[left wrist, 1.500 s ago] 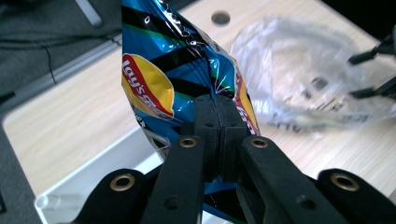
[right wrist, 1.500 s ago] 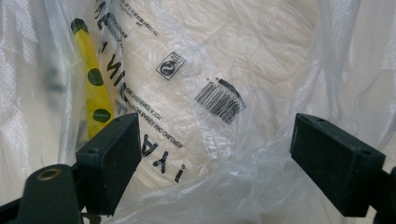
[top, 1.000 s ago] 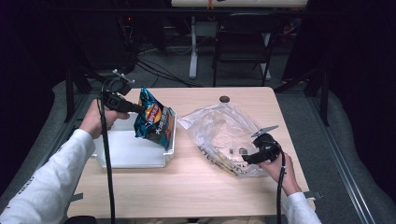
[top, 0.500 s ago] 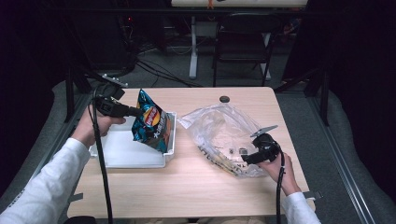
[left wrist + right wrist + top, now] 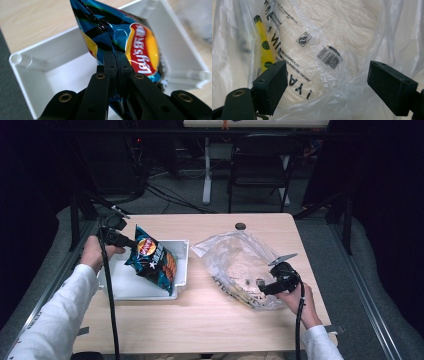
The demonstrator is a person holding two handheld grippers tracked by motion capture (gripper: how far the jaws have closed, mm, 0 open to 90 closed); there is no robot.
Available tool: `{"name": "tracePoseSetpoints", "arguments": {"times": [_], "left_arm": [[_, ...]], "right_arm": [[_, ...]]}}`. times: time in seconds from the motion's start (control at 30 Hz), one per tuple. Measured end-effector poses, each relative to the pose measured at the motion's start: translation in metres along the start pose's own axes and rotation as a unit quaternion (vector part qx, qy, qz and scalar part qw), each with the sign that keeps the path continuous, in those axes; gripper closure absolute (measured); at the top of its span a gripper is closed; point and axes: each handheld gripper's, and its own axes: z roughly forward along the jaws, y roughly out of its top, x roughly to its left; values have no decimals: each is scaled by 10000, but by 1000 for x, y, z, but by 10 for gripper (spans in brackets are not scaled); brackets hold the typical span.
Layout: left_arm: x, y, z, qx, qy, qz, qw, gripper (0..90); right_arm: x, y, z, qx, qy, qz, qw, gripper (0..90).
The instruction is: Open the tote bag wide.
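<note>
A blue and orange chip bag hangs tilted over the white tray, its lower end down inside the tray. My left gripper is shut on the bag's upper left corner. In the left gripper view the jaws pinch the foil of the chip bag above the white tray. A crumpled clear plastic bag lies on the right half of the table. My right gripper rests at its near edge, open. Its wide jaws have loose film of the plastic bag between them.
A small dark round object sits near the table's far edge. A yellow strip with green dots shows through the plastic film. Bare wood lies between the tray and the plastic bag. A chair and cables stand on the floor beyond the table.
My left gripper has come down and toward the near side with the chip bag, lowering the bag into the tray. The right gripper and the plastic bag have not moved.
</note>
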Motion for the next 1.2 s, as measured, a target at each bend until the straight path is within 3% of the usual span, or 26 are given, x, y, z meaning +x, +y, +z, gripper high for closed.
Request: {"name": "tracePoseSetpoints", "arguments": {"times": [0.2,0.3,0.37,0.4,0.43,0.5,0.6,0.67,0.77,0.93,1.2], "left_arm": [[19,-10,36,402,429,-246,9980,883],[23,-17,49,575,729,-285,9953,868],[26,-20,53,624,808,-276,9944,867],[26,-23,54,497,967,-310,9936,838],[27,-24,52,543,902,-299,9940,772],[28,-27,48,361,947,-379,9941,657],[29,-32,37,-36,767,-490,9958,496],[27,-36,30,-199,620,-480,9967,380],[19,-41,20,-449,495,-395,9970,285],[2,-51,-1,-876,388,-252,9951,210],[-28,-79,-30,-1421,365,96,9891,154]], "right_arm": [[3,1,-2,-33,-72,-54,10000,162],[2,1,-4,-48,-66,-39,10000,161],[2,1,-6,-63,-54,-37,10000,161],[2,1,-7,-73,-25,-56,10000,160],[2,1,-8,-125,-30,-22,9999,158],[3,1,-11,-198,48,3,9998,155],[4,2,-19,-304,76,-25,9995,152],[5,3,-25,-400,102,-28,9991,147],[6,3,-35,-494,189,3,9986,140],[7,-2,-50,-620,292,44,9976,119],[3,-14,-65,-635,287,68,9975,74]]}}
